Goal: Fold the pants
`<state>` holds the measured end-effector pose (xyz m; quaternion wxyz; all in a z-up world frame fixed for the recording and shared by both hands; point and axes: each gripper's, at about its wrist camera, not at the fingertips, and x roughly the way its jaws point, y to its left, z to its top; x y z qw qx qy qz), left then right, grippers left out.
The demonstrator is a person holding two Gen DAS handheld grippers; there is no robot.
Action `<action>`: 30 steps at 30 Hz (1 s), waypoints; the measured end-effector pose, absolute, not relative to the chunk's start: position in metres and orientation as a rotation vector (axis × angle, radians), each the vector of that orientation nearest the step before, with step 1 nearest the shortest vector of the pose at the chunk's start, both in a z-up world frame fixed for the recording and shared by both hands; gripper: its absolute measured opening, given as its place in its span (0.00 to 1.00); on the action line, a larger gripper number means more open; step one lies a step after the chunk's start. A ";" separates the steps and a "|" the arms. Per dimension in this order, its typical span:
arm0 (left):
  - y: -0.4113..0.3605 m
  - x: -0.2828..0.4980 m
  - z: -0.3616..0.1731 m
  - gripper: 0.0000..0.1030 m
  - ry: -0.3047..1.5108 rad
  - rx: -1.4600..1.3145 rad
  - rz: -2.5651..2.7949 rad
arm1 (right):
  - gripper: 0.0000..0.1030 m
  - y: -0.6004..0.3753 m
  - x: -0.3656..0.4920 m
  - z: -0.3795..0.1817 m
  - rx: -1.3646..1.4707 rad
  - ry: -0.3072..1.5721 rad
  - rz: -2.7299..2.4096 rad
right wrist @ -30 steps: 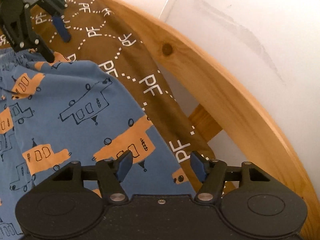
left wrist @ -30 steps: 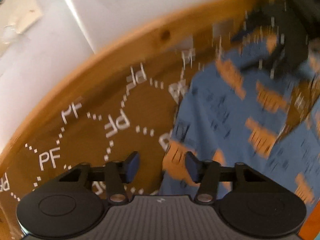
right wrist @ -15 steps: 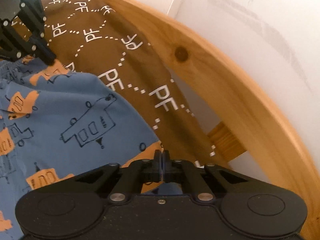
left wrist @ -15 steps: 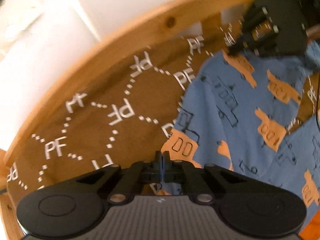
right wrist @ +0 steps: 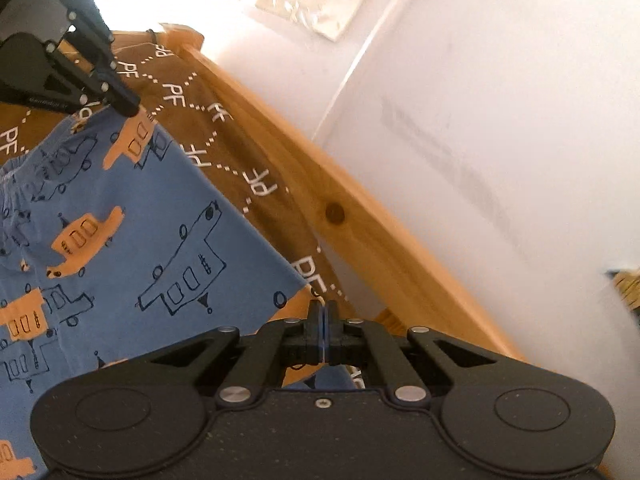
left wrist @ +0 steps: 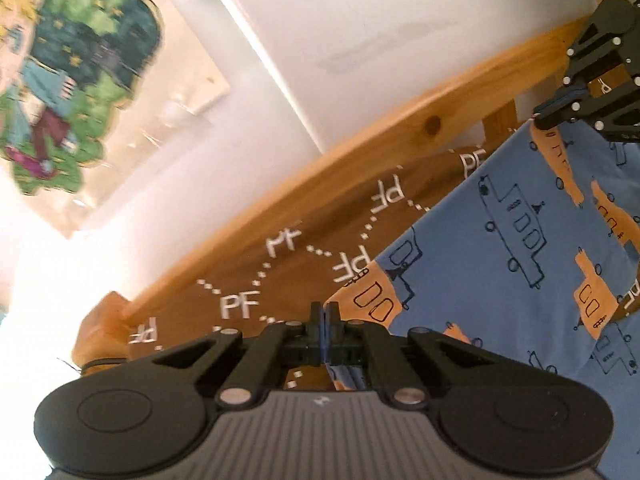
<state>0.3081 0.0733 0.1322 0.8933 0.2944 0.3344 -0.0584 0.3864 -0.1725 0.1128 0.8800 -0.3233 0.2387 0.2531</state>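
Nearest, the left gripper has pinched shut on one corner of the blue pants — a second ago its jaws stood apart over the cloth. The right gripper has done the same at the other corner of that edge. The edge now runs taut between the two, raised off the brown bedspread where the rest of the pants lies. Beyond sit the wooden bed rail and the white wall. With both corners caught and lifting, the fold itself looks ready to begin — I'd guess carrying this edge across.
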 end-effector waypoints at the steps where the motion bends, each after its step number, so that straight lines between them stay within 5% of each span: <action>1: 0.070 0.303 0.133 0.00 0.677 0.602 -0.116 | 0.00 -0.172 0.380 0.114 -0.680 0.481 0.517; 14: 0.071 0.194 0.145 0.00 0.486 0.709 -0.265 | 0.00 -0.200 0.233 0.102 -0.640 0.323 0.532; 30: 0.055 0.095 0.051 0.00 0.637 1.053 -0.456 | 0.00 -0.186 0.104 0.023 -0.591 0.472 0.605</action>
